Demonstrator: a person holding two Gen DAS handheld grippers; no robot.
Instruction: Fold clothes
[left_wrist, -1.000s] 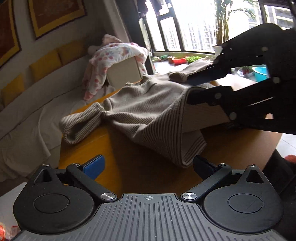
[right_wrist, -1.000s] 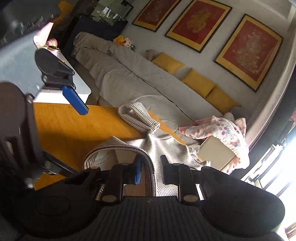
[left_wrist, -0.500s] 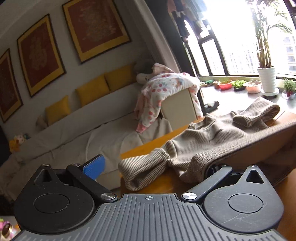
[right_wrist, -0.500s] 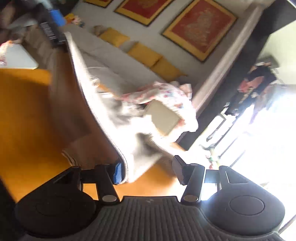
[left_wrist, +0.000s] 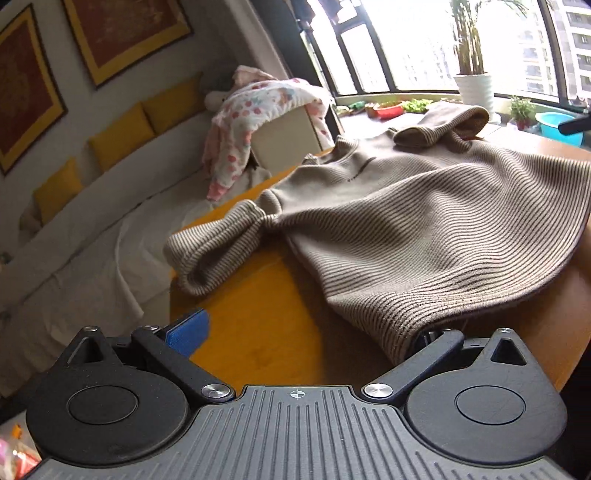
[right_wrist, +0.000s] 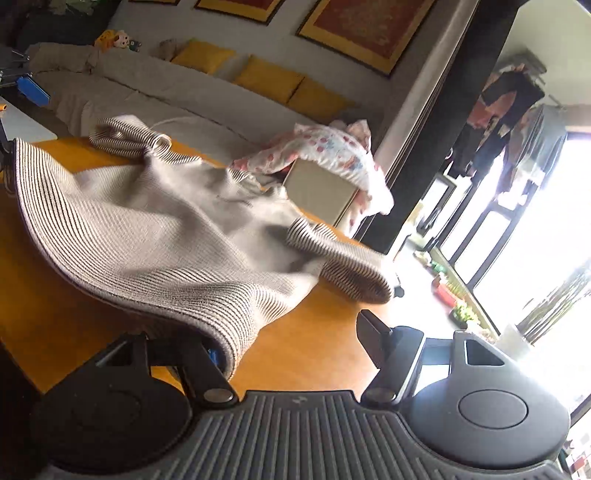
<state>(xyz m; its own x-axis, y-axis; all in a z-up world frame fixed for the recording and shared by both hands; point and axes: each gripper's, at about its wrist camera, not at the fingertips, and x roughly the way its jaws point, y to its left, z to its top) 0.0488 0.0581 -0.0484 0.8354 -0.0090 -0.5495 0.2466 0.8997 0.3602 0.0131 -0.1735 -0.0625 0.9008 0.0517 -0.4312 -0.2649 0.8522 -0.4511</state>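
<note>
A beige striped knit sweater (left_wrist: 424, 221) lies spread on the orange wooden table (left_wrist: 266, 325), its hem toward me and both sleeves out to the sides. It also shows in the right wrist view (right_wrist: 166, 236). My left gripper (left_wrist: 306, 332) is open; the hem corner drapes over its right finger and hides that fingertip. My right gripper (right_wrist: 295, 339) is open; the other hem corner drapes over its left finger. The hem hangs slightly lifted between the two grippers.
A white sofa (left_wrist: 74, 236) with yellow cushions runs behind the table. A box draped with a floral cloth (left_wrist: 266, 110) stands at the table's far edge. Windows, potted plants (left_wrist: 472, 74) and bowls are at the far right. The table edge (left_wrist: 173, 295) is near left.
The hem has been pulled toward me and the sweater spread flat across the table. The right gripper's jaws went from shut on the hem to wide open. Both cameras swung down.
</note>
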